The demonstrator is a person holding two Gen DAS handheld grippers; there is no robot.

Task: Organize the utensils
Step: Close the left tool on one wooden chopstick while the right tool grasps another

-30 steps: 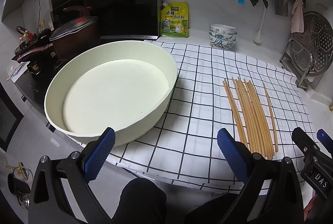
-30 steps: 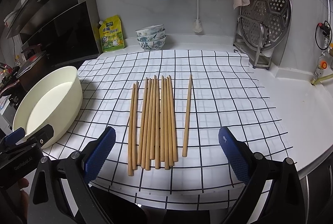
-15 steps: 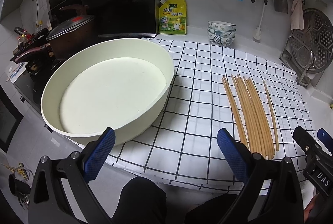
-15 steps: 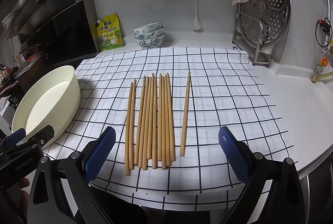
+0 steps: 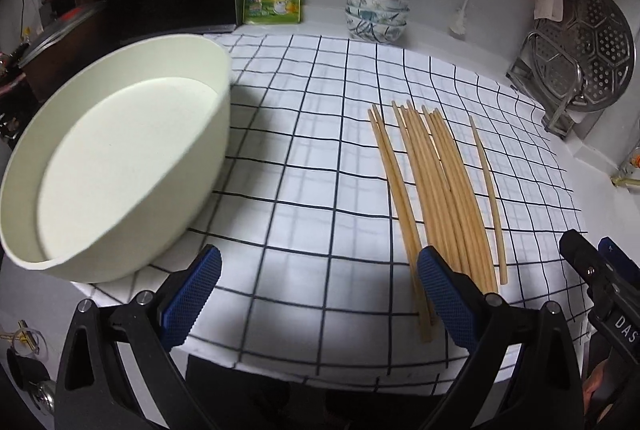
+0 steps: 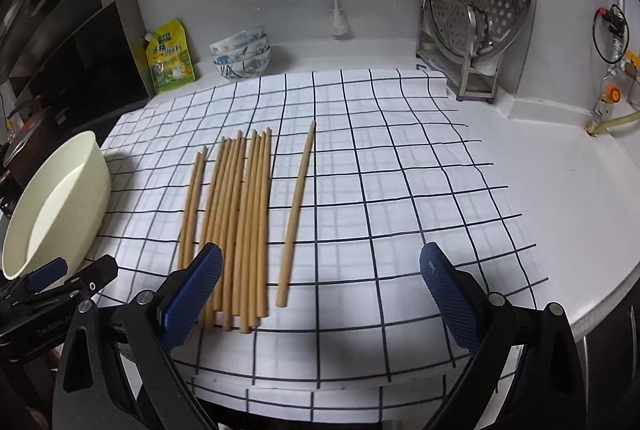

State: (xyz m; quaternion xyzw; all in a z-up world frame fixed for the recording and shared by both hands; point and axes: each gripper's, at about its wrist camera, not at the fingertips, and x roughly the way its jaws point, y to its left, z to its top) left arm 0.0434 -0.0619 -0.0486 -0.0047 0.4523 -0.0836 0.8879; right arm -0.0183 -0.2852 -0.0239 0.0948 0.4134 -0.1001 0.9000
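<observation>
Tan chopsticks [image 6: 240,222], cream basin [image 5: 120,150], blk/wht grid cloth [image 6: 400,190], blue gripper pads [image 6: 192,290].

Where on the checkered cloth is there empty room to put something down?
Two bare patches: between the cream basin and the chopsticks, and right of the lone chopstick toward the steamer rack. It is crowded where the chopsticks lie bunched, and at the back by the stacked bowls and yellow pouch.

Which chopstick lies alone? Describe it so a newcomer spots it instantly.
Start at the black-and-white checked cloth on the white counter. A bundle of wooden chopsticks lies on it, right of the cream basin. The single chopstick lies to the bundle's right, parted from it by a clear gap, touching none.
</observation>
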